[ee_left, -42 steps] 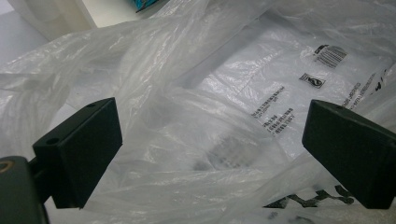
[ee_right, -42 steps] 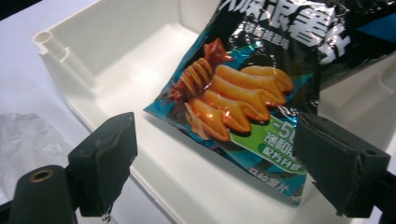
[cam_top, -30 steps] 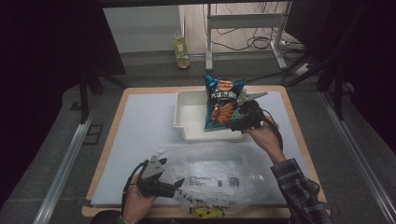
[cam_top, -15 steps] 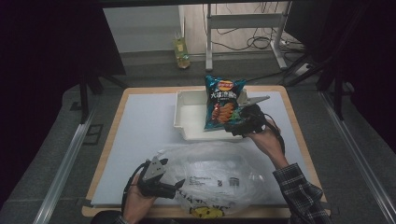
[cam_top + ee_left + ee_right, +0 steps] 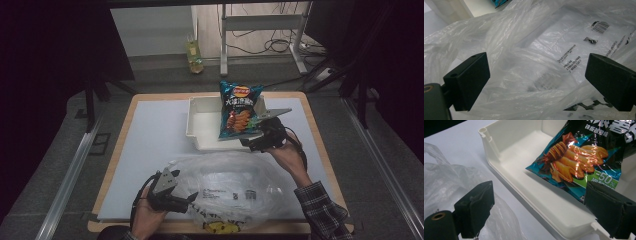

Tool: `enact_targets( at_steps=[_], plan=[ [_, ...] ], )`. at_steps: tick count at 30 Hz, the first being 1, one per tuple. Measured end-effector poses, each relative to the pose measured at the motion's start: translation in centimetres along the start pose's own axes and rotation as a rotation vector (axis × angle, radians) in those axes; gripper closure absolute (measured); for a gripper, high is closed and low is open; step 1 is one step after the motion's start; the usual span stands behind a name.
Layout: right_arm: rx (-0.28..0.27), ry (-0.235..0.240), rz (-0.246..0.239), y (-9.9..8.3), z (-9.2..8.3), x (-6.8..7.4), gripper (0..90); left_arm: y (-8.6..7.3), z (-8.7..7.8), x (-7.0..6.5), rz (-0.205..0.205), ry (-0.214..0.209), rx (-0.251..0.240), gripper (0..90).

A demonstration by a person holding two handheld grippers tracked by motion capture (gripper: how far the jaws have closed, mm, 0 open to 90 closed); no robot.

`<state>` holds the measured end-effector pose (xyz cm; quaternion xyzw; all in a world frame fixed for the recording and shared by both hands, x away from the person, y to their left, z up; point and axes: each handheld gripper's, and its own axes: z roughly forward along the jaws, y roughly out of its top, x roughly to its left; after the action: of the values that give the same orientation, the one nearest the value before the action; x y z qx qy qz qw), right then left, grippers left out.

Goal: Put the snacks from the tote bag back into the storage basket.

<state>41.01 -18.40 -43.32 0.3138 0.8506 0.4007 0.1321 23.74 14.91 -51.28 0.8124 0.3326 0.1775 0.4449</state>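
Standing upright in the white bin [image 5: 205, 125], the blue chip bag [image 5: 239, 110] leans at the bin's near right corner, just beside the right gripper [image 5: 257, 142], whose jaws are spread wide with nothing clamped; one jaw sits close under the bag's lower edge. Near the table's front edge, the left gripper [image 5: 187, 197] also gapes open against the crumpled clear plastic bag [image 5: 235, 185], gripping nothing

1. A wooden-edged table [image 5: 125, 130] carries a white mat [image 5: 150, 150].
2. Grey floor [image 5: 55, 165] lies all around, crossed by metal rails [image 5: 70, 175].
3. Behind stand a white desk frame [image 5: 260, 30], tangled cables [image 5: 270, 47] and a yellowish bottle [image 5: 194, 57].
4. The room's edges are dark.
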Motion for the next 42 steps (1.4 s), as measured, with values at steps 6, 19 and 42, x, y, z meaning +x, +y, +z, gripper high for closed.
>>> enact_targets(
  at_steps=[6, 19, 42],
  plan=[
    [0.005, 0.01, -0.009, -0.5, -0.1, 0.2, 9.0, -0.1, 0.0, 0.1, 0.0, 0.006, 0.005, 5.3],
    [0.03, 0.023, -0.016, -1.5, -0.3, 1.1, 6.0, -0.1, -0.1, 0.2, -0.006, 0.008, -0.003, 5.0],
    [0.052, 0.054, -0.024, -2.6, -1.1, 2.7, 6.0, -0.2, -0.2, 0.4, -0.01, 0.02, -0.002, 4.7]
  ],
)
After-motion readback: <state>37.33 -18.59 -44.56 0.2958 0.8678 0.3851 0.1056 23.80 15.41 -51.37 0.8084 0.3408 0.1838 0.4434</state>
